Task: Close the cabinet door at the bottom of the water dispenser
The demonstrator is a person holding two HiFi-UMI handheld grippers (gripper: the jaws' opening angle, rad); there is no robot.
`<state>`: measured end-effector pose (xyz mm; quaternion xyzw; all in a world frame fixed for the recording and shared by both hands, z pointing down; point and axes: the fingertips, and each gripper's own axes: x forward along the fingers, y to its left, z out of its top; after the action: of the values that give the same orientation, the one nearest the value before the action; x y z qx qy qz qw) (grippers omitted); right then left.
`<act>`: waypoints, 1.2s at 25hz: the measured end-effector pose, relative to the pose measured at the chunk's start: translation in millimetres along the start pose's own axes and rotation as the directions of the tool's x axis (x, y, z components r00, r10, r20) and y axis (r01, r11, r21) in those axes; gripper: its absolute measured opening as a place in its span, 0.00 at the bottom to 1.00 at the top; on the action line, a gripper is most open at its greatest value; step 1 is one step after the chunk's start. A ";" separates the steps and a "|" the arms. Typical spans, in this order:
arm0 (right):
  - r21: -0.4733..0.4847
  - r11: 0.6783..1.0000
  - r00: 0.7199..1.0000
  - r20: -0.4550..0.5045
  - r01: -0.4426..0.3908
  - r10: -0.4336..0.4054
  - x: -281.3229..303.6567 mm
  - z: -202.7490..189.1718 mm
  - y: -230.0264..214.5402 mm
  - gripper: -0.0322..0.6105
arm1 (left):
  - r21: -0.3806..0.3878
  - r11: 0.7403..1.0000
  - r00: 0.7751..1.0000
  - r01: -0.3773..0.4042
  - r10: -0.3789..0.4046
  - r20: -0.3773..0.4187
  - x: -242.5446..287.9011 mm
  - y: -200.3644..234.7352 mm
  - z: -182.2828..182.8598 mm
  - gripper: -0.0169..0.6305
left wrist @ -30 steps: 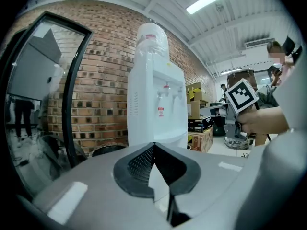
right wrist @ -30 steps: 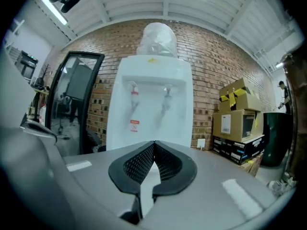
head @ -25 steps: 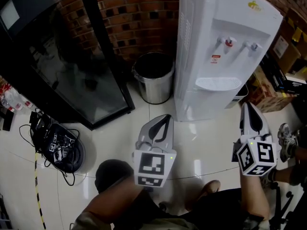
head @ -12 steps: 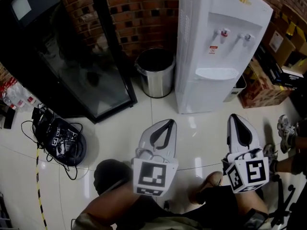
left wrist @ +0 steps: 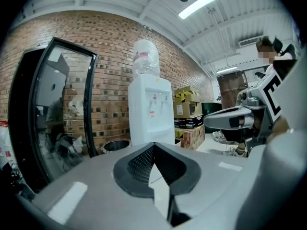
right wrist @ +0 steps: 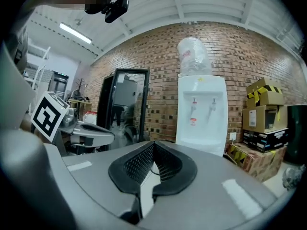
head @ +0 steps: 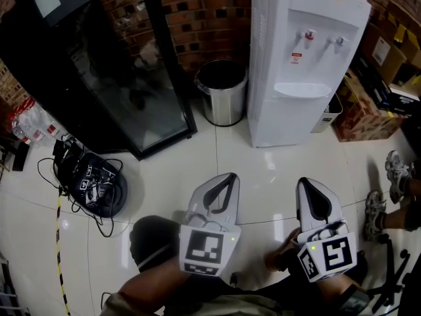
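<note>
Since both claws have drawn back over the last second, the head view now shows the left claw [head: 227, 179] and right claw [head: 306, 184] low in the picture and well apart from the dispenser [head: 306, 51], which sits farther up the frame than before. Its bottom door [head: 289, 120] looks flush with the white front, so the closing seems already done and the person is likely backing off. The glossy tiled floor [head: 253, 166] between claws and dispenser is bare; a steel bin [head: 223, 97] stands just beside the dispenser against the brick wall [head: 204, 12], a dark display fridge [head: 118, 78] lies further left, a tangle of cables [head: 89, 189] sits near it, and boxes [head: 371, 114] are stacked at the right. From the left gripper view, the left claw is pressed together with nothing in it, and the dispenser, topped by its bottle [left wrist: 145, 56], stands far ahead. From the right gripper view, the right claw is likewise pressed together and empty, the dispenser upright against the brick beyond it.
</note>
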<state>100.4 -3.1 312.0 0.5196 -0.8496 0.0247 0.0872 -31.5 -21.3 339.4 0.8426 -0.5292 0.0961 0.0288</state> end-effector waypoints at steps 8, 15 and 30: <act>0.075 0.997 1.000 -0.022 0.018 -0.016 -15.7 -24.2 14.3 0.05 | -0.007 1.000 1.000 -0.012 0.012 -0.010 -11.1 -10.1 -13.9 0.03; 0.062 0.997 0.998 -0.056 0.036 -0.032 -10.0 -30.0 7.0 0.05 | -0.004 1.000 1.000 -0.006 0.006 -0.008 -8.1 -14.4 -13.1 0.03; 0.062 0.997 0.997 -0.063 0.045 -0.041 -1.1 -31.3 1.7 0.05 | -0.011 1.000 1.000 0.009 -0.009 0.006 -0.7 -17.0 -8.3 0.03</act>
<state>103.2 2.8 342.7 0.5393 -0.8339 0.0659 0.0974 -17.6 -12.0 348.4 0.8451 -0.5259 0.0906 0.0321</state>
